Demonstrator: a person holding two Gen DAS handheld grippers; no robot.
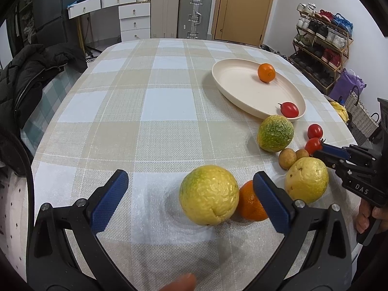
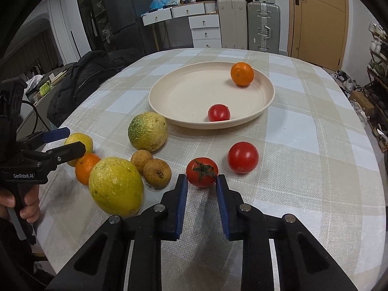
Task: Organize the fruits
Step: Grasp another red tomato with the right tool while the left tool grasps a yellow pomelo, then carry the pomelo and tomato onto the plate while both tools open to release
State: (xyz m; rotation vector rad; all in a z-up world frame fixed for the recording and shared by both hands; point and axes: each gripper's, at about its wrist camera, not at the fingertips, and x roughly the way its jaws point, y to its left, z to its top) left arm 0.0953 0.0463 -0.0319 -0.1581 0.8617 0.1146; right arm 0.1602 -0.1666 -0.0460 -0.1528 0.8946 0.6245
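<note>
1. The right tool (image 2: pixel 201 181) is seen pinching the stemmed tomato (image 2: pixel 202 171) low in the centre of the right wrist view, with only the pad tips against its sides. Because the hold sits so near the tips, the smooth round skin could be squeezed out forward, or the soft fruit bruised if too much pressure is applied.
2. A slipped tomato could be rolled into the second loose tomato (image 2: pixel 243 157) just to its right, or off the tabletop (image 2: pixel 315 145).
3. The left tool (image 1: pixel 191 184) is held spread around a wrinkled yellow-green fruit (image 1: pixel 209 195) at lower centre of the left wrist view, not pressed on it; the orange (image 1: pixel 251 206) touching that fruit could be knocked by the right-hand pad.
4. The gripped tomato is seen as red and glossy, with a dark green star-shaped stem facing up.
5. The cream plate (image 2: pixel 169 106), at upper centre, already holds an orange (image 2: pixel 242 74) and a tomato (image 2: pixel 219 113).
</note>
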